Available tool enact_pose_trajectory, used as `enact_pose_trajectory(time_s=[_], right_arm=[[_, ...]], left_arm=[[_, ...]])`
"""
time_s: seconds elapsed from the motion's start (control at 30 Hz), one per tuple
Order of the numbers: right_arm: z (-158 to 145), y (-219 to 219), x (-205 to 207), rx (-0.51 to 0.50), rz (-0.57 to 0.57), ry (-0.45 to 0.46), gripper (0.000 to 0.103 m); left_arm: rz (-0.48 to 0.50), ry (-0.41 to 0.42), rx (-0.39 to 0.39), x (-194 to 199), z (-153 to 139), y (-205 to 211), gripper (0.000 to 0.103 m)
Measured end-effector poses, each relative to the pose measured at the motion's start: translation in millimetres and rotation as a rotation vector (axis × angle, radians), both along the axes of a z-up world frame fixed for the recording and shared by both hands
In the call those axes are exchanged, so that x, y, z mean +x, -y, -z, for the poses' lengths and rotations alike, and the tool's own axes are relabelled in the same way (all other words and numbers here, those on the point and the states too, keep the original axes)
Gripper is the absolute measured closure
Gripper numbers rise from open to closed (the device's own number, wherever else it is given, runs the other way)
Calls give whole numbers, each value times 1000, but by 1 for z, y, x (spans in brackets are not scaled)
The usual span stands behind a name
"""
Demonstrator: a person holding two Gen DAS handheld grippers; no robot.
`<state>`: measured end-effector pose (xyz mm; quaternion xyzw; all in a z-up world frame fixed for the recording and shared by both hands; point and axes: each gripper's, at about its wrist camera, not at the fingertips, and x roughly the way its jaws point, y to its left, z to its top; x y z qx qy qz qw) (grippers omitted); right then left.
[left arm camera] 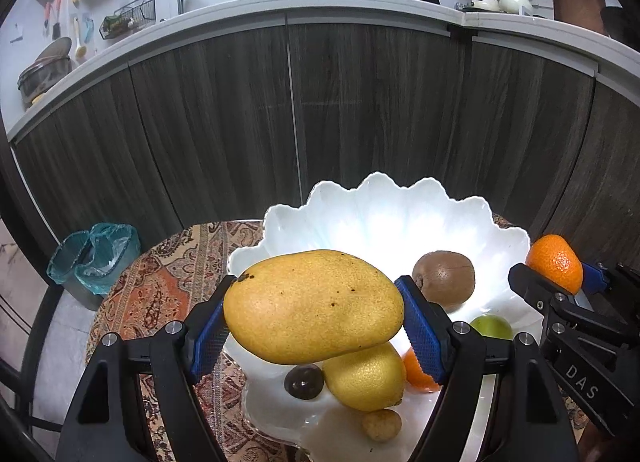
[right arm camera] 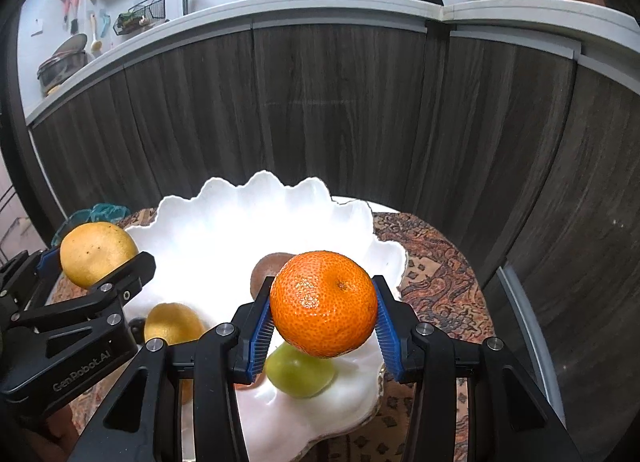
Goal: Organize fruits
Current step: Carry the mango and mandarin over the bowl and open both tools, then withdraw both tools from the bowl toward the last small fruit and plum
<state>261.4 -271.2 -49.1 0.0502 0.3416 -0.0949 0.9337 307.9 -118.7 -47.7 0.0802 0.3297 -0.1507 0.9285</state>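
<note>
Left wrist view: the left claw (left arm camera: pixel 314 316) is clenched on a yellow mango (left arm camera: pixel 312 308), its blue pads pressing the two ends, so the mango's long axis runs straight across from pad to pad. The mango hangs above the near part of the white scalloped bowl (left arm camera: pixel 400 201), clear of the fruit lying in it. Directly under the mango sit a lemon (left arm camera: pixel 366 378) and a dark passion fruit (left arm camera: pixel 304 382); toward the bowl's far side lies a brown kiwi (left arm camera: pixel 444 276), and to the right of the lemon a green fruit (left arm camera: pixel 492 326) shows. The bowl stands on a patterned cloth (left arm camera: pixel 156 294) over the counter.

Right wrist view: the right claw (right arm camera: pixel 324 322) is grasping an orange mandarin (right arm camera: pixel 324 304), held by its sides above the bowl's near right part, over the green fruit (right arm camera: pixel 300 376) with the kiwi (right arm camera: pixel 266 270) just behind. The mango shows at the bowl's left rim.

Both fruits already sit over the bowl, so the coming move looks like a lowering. The mandarin seems the easier drop; the mango, lying crosswise, probably needs bare bowl floor beyond the lemon.
</note>
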Motion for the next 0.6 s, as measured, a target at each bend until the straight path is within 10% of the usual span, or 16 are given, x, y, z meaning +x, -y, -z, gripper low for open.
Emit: enact_pose_trajectory(time_s=[0.3,0.47,0.6], right_arm=[[3,0,4,8,10,-1,53],[-9,0,-6,-37,57,47,17],[-19,2,-14,-45,84,72,15]], left_arm=[[-16,26,25,-2,-3,-2,16],[-33,53,38,-6,-12,-5,8],[-36,51,34,-12,-17,-6,6]])
